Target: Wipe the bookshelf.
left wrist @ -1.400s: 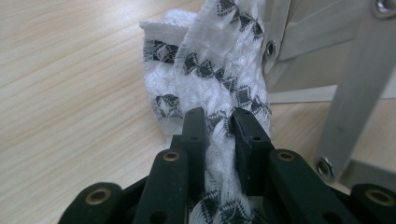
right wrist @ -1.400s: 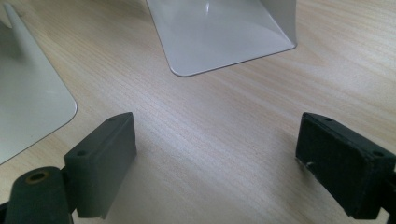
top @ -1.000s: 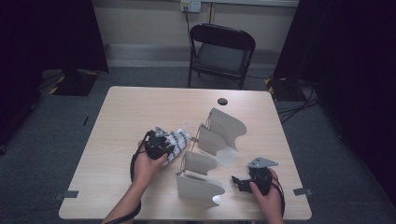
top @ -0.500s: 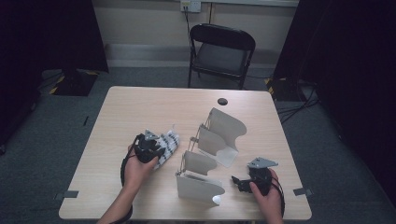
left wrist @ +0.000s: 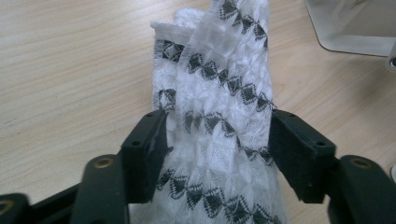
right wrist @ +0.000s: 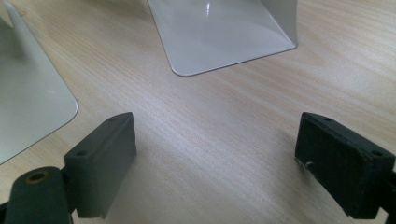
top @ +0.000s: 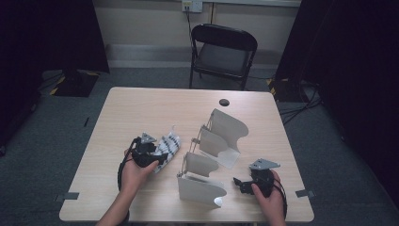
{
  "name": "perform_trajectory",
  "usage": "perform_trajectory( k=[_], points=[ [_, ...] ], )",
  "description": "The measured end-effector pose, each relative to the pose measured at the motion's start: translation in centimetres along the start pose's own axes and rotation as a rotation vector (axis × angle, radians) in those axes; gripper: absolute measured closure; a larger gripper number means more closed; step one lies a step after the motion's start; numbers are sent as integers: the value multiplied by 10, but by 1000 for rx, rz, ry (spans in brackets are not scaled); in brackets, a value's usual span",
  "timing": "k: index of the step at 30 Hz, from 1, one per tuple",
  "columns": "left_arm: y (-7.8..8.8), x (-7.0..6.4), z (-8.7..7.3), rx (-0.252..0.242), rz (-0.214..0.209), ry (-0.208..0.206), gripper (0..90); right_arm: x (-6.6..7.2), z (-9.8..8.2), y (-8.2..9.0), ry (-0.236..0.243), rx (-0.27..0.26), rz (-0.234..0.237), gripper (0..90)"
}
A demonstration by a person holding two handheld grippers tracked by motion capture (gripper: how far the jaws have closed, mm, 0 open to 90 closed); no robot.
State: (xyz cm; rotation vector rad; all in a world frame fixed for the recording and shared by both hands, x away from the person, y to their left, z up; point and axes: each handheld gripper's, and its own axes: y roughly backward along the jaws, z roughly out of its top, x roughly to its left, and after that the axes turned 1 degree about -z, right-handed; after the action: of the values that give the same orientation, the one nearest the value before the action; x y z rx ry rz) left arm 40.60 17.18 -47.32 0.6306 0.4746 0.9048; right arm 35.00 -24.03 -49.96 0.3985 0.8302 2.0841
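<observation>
The left tongs (left wrist: 217,140) have just been opening, and their jaws now stand apart on either side of the white cloth with the black diamond pattern (left wrist: 219,93), which lies bunched on the desk (top: 141,108) and runs out ahead of them; the pads flank the fabric but no longer look to press it. The step in hand seems to be letting the cloth go on the desk, so it would be well to widen the jaws a little more and draw the left tongs straight back and up, so that no loose thread catches on a pad and drags the cloth along. The right tongs (right wrist: 219,154) rest low over bare wood with their jaws wide apart and nothing between them. Ahead of the right tongs, and off to the side of the left ones, stands the white metal file rack (top: 211,155) with its upright dividers; its slots look empty, though the far ones are partly hidden. The cloth lies just beside the rack, not in any slot.
</observation>
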Motion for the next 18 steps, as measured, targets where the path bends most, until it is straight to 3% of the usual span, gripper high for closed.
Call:
perform_trajectory(
  k=[3, 18],
  points=[
    [0, -1, -1, 10, -17, -1, 316, 0, 0, 0, 0, 0, -1, 117],
    [12, 3, -5, 6, -18, 5, 287, 0, 0, 0, -1, 1, 0, 117]
  ],
)
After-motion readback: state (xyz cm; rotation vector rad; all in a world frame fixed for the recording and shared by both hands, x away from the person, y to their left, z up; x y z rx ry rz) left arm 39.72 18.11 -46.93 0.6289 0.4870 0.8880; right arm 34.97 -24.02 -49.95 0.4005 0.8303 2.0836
